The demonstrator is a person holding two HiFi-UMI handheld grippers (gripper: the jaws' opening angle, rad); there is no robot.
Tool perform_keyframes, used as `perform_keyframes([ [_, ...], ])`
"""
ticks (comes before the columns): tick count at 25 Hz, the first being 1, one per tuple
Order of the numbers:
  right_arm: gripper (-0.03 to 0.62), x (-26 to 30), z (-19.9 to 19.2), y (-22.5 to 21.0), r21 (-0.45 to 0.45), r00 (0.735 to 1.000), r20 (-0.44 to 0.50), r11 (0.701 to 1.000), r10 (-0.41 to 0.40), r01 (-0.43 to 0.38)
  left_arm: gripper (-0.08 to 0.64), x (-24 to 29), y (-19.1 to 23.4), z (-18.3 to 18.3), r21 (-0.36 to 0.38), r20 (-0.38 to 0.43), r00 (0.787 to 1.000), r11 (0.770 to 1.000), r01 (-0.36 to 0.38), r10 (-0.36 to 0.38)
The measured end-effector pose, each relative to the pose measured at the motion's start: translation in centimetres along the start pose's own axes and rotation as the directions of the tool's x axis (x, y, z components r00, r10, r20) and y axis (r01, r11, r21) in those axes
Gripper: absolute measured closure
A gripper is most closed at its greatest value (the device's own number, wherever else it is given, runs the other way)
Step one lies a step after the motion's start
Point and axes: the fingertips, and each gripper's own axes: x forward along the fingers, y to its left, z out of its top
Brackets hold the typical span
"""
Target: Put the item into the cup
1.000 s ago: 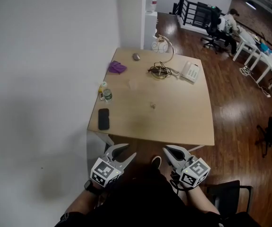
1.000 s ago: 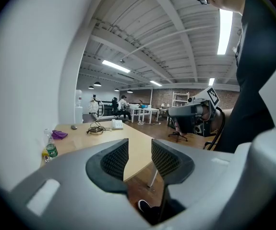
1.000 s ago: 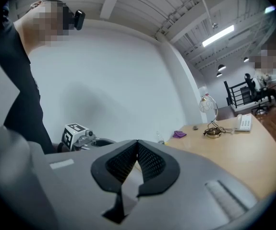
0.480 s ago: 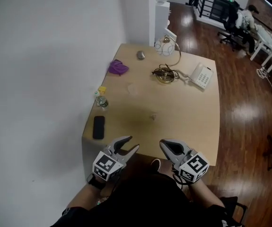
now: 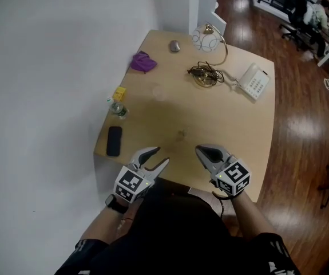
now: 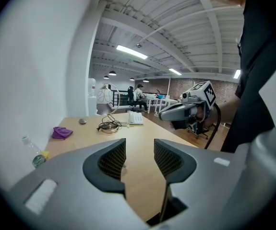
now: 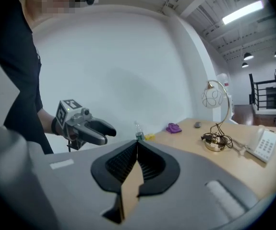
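Observation:
A small pale item lies on the wooden table, near its middle front. A faint clear cup-like thing seems to stand farther back; I cannot tell for sure. My left gripper hovers over the table's near edge, open and empty, with a clear gap between its jaws. My right gripper is beside it at the near edge, shut with nothing held; its pads meet in the right gripper view. Each gripper shows in the other's view: right gripper, left gripper.
On the table are a black phone, a small bottle, a yellow block, a purple cloth, a grey mouse, a lamp, a cable coil and a white telephone. A white wall stands at left.
The person has stepped up to the table. Both grippers, earlier below its front edge, now reach over that edge. Their jaws stand as before.

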Motion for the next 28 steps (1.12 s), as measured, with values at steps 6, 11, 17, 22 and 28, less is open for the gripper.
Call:
perform_keyframes([
  [6, 0.541, 5.6, -7.1, -4.6, 0.046, 0.979, -0.201, 0.999, 0.017, -0.008, 0.373, 2.4, 1.5, -2.3, 0.009, -0.091, 0.996, 1.000, 0.024, -0.023],
  [11, 0.508, 10.6, -12.9, -7.9, -0.063, 0.912, -0.408, 0.998, -0.027, 0.001, 0.373, 3.3, 2.7, -3.6, -0.001, -0.123, 0.992, 1.000, 0.027, -0.027],
  [17, 0.494, 15.1, -17.6, -10.6, -0.168, 0.811, -0.580, 0.985, -0.075, -0.029, 0.373, 3.0, 4.3, -4.7, -0.043, -0.127, 0.992, 0.999, 0.003, -0.008],
  [22, 0.491, 17.1, -19.6, -11.6, -0.199, 0.745, -0.657, 0.980, -0.115, -0.024, 0.373, 1.9, 4.9, -6.0, -0.069, -0.139, 0.990, 0.998, 0.001, -0.011],
  [28, 0.583, 18.0, -20.4, -12.5, -0.228, 0.705, -0.687, 0.973, -0.175, 0.019, 0.373, 1.0, 5.7, -7.3, -0.090, -0.143, 0.990, 0.996, 0.009, -0.021],
])
